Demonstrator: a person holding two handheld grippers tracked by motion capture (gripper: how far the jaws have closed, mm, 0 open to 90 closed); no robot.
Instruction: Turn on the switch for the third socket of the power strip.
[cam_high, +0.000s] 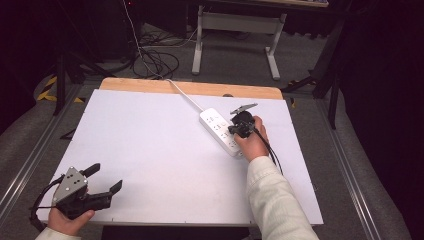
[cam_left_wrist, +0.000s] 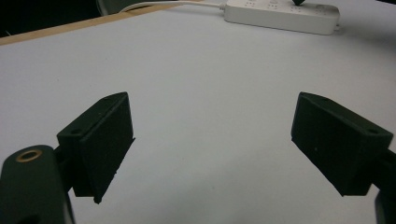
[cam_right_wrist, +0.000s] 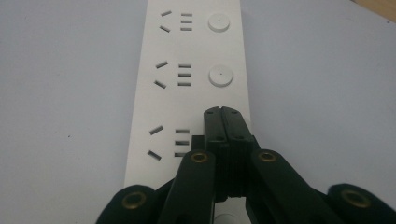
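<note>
Power strip, white, lies at the right far part of the white table, its cord running off the far edge. Right gripper sits directly over the strip's near end, jaws pressed together with nothing between them; tips appear to rest on or just above the strip by a round button — contact unclear. Left gripper is well apart at the near left corner, jaws spread wide over bare table.

Bright, even light on the table — dark, slightly soft surroundings
</note>
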